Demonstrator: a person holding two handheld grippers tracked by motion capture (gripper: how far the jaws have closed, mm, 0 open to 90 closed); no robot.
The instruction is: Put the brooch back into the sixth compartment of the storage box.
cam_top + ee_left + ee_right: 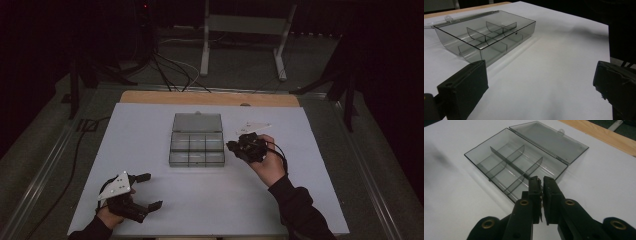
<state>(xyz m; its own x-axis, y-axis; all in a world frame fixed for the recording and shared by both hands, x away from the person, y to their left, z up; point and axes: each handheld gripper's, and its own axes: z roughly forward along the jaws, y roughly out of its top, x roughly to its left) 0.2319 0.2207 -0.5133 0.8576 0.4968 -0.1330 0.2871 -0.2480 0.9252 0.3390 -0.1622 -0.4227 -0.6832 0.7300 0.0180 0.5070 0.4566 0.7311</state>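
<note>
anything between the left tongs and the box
Nothing: in the high view, only bare white table lies between the left tongs and the open box; the left gripper view shows the same.

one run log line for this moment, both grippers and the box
box: lid open, compartments look empty | left gripper: open, apart from box | right gripper: shut, nothing visibly held, beside box

A white sheet (150,150) covers the bench, and a strip of bare wood (210,98) shows along its far edge. Grey carpet floor (240,65) lies beyond the bench. On the floor, far behind, stands a light metal frame (245,25) with two legs. Black cables (170,70) run over the floor to the left of this frame. Another black cable (75,165) hangs along the left side of the bench.
</note>
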